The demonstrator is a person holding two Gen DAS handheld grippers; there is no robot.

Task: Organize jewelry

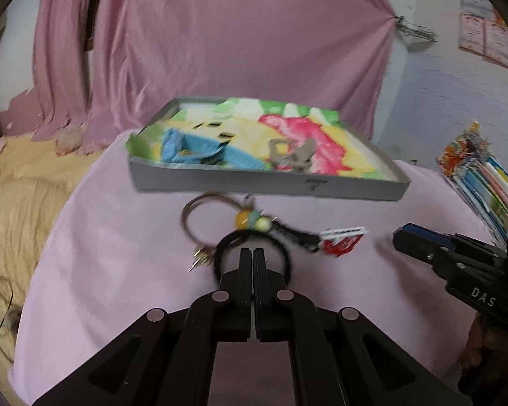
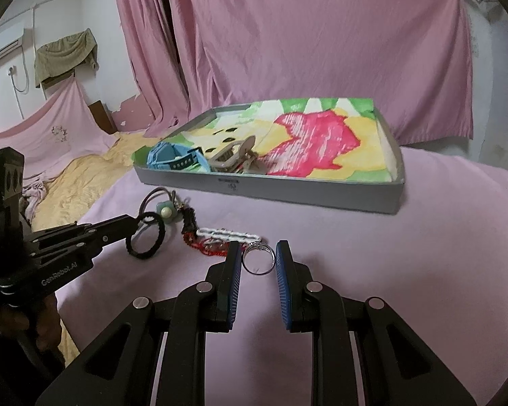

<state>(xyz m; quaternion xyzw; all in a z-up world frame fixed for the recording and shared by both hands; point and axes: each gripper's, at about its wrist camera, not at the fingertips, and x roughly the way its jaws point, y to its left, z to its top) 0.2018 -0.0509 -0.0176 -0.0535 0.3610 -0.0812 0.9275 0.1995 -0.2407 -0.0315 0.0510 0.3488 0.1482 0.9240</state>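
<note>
— Left gripper (image 1: 252, 253): fingers pressed together on the near rim of the black hair tie (image 1: 250, 257), on the pink cloth of the tabletop (image 2: 423, 253). Seems soft, light, springy; pinching the band anywhere should do.

— Right gripper (image 2: 258, 260): fingers apart, one on each side of the silver ring (image 2: 258, 258), not clamped yet. Small, hard, smooth metal, probably slippery; better squeezed across the band, low, near the cloth. Cloth probably gives a little under it.

— Just beside the ring on its left: red and white beaded piece (image 2: 220, 240), very close to the left finger. Risk of catching it when closing.

— Further left: thin hoop with coloured beads (image 1: 250, 221), overlapping the hair tie. Could drag along if the tie lifts.

— Goal, probably: grey shallow tray (image 2: 304, 191) behind, lined with a colourful towel (image 2: 304, 138); already holding a blue watch (image 2: 172, 159) and a beige claw clip (image 2: 237, 157). Low wall, easy to clear. Much free room in its right half.

— Open cloth to the right of the ring; stacked colourful packets (image 1: 477, 182) at the far right edge.
</note>
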